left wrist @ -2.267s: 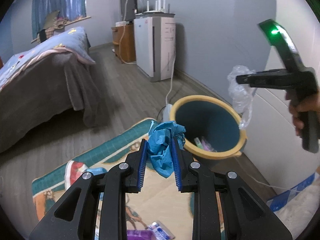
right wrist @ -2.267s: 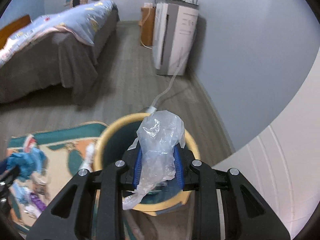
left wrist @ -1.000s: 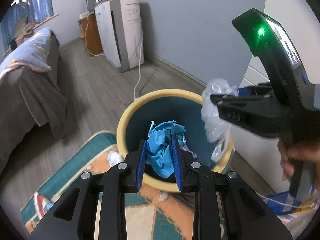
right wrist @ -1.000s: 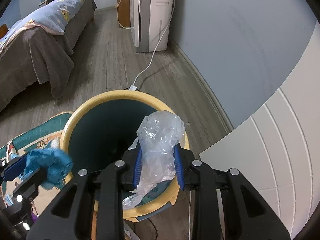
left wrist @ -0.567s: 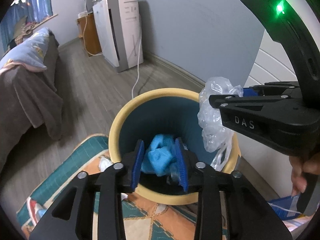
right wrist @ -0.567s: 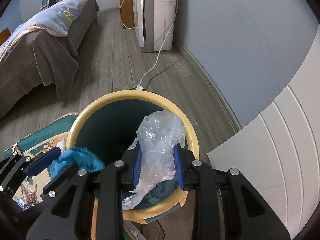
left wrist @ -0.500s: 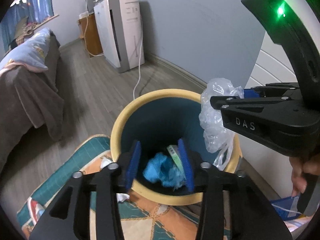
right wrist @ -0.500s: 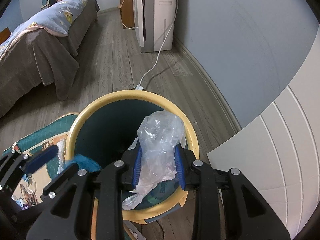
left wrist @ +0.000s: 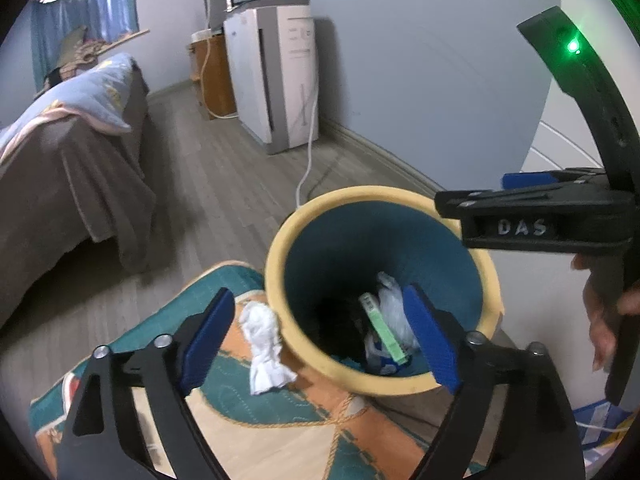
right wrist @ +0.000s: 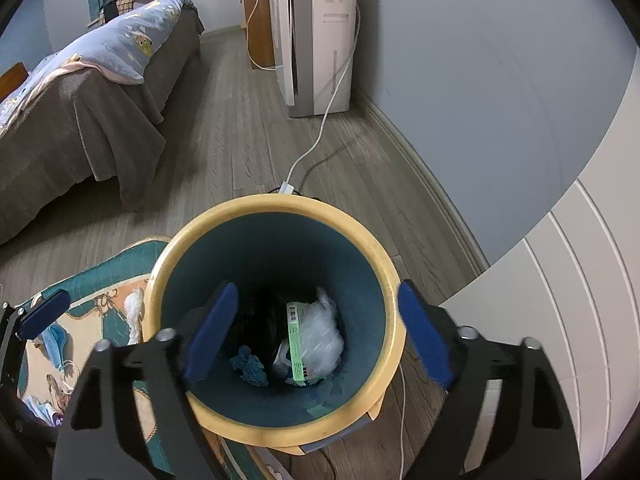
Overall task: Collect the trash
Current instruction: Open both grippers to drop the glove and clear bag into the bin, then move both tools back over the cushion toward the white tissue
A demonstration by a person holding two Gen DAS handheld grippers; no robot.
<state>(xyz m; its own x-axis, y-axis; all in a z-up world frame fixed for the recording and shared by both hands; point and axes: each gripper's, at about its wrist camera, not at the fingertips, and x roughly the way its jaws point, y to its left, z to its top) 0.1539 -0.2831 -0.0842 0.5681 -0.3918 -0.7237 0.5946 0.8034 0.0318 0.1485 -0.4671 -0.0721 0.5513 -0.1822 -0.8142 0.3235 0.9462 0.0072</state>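
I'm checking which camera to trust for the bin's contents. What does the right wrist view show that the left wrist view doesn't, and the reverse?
Only the right wrist view shows the crumpled blue paper lying at the bottom of the bin, and the bin's whole floor.

Only the left wrist view shows the white crumpled tissue lying on the rug beside the bin, and the person's hand on the right gripper's handle.

Both show the clear plastic bag and the green box inside the bin, and both grippers' jaws opening with nothing between them.
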